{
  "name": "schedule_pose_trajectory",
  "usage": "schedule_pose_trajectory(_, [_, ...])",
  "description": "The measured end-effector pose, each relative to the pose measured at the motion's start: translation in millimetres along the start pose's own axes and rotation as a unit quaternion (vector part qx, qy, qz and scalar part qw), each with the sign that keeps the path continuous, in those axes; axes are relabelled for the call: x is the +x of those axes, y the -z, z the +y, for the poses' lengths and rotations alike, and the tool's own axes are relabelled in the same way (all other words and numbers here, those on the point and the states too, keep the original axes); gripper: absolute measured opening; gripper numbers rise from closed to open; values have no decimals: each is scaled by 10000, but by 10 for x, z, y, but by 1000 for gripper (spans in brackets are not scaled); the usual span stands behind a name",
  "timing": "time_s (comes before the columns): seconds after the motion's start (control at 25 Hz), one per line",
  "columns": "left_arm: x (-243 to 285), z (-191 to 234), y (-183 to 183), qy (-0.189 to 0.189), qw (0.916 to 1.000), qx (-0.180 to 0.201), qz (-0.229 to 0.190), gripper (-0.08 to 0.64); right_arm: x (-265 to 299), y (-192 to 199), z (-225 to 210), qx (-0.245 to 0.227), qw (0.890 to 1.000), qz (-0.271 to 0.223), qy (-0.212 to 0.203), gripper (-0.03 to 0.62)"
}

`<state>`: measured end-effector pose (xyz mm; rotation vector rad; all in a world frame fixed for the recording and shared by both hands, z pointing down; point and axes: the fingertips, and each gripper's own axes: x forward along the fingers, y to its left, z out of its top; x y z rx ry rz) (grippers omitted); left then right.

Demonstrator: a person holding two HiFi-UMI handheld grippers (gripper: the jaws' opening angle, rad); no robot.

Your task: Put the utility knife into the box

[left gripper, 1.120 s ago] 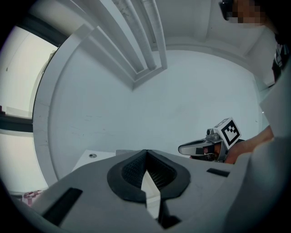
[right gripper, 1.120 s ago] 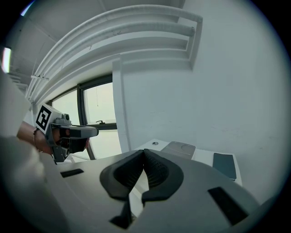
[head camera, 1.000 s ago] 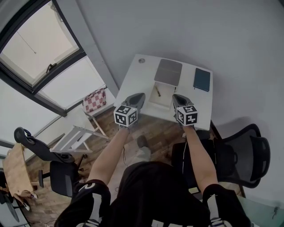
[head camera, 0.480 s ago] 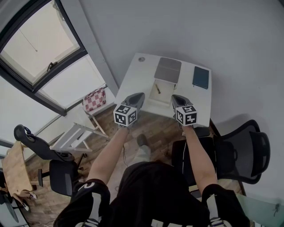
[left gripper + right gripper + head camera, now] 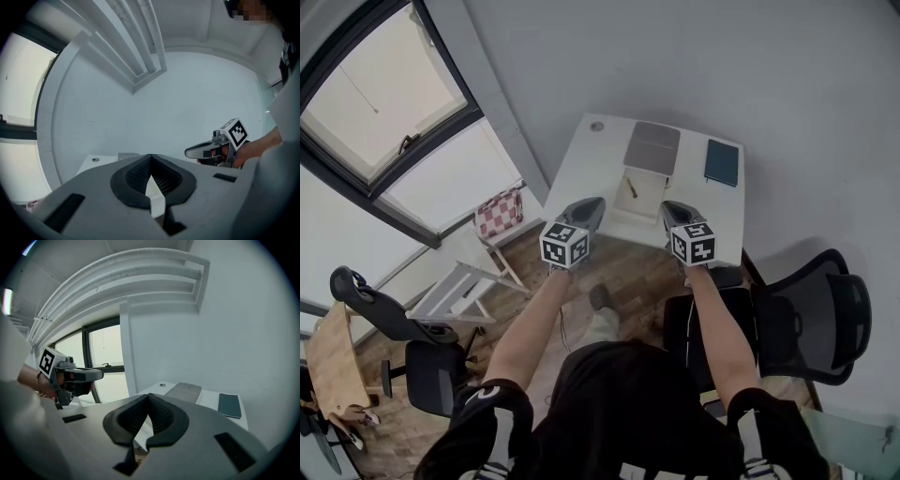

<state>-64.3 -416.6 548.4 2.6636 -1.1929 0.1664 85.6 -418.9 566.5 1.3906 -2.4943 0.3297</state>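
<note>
Utility knife (image 5: 630, 186) at box (image 5: 652, 147) on counter (image 5: 589, 167) | notebook (image 5: 722, 162) to right | left gripper (image 5: 589, 202), right gripper (image 5: 672, 207): fingers together, empty

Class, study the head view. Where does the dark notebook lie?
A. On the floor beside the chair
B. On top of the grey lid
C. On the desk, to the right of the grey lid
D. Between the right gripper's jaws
C: the dark notebook lies flat on the white desk, to the right of the grey lid and apart from it.
</note>
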Motion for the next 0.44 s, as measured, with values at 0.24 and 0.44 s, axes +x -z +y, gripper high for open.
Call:
schedule_pose_trajectory(0.24, [-10, -9, 21, 6, 10000, 50, 17, 25, -7, 8, 10, -7, 10000, -6, -10, 15])
schedule_pose_trajectory(0.44, [-46, 2, 16, 10, 10000, 56, -9, 25, -1, 6, 53, -7, 10000, -19, -20, 15])
